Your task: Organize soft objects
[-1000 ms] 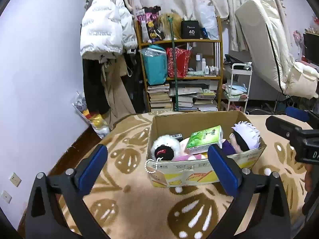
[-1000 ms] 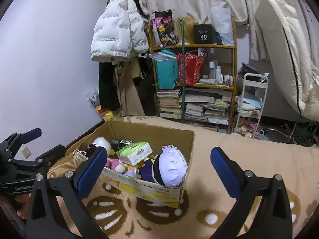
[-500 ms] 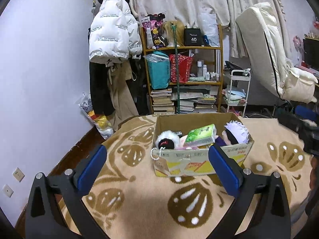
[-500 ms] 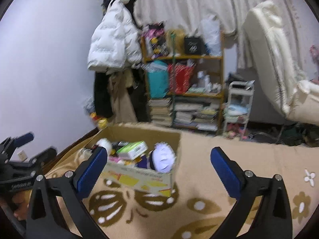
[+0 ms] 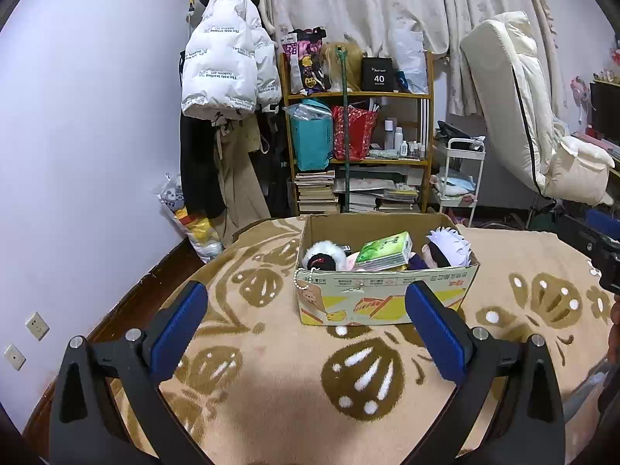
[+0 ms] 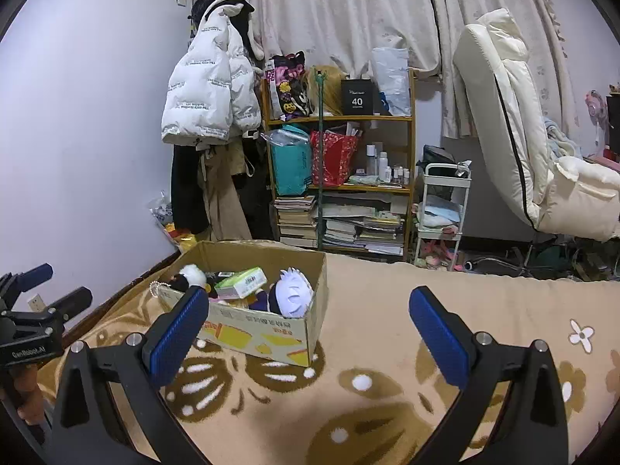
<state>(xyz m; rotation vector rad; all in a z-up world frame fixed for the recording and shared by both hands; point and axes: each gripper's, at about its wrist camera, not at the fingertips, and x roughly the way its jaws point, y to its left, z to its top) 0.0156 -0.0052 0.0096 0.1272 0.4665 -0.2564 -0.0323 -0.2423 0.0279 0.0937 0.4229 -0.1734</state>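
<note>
A cardboard box (image 5: 383,298) stands on the beige patterned blanket (image 5: 294,379). Inside lie a white-haired plush doll (image 5: 449,246), a green tissue pack (image 5: 385,250), a black-and-white plush (image 5: 321,257) and a pink soft item. My left gripper (image 5: 306,314) is open and empty, well in front of the box. My right gripper (image 6: 308,321) is open and empty, in front of and to the right of the box (image 6: 263,325); the white-haired doll (image 6: 292,296) and tissue pack (image 6: 240,281) show there too.
A wooden shelf (image 5: 356,147) with books and bags stands behind the bed, with a white puffer jacket (image 5: 228,62) hanging to its left. A small white cart (image 6: 441,213) and a cream recliner (image 6: 515,128) are at the right. Floor edge lies left.
Both grippers have pulled back and up from the box, which now looks smaller and farther. Both stay open and empty. The box contents have not moved.
</note>
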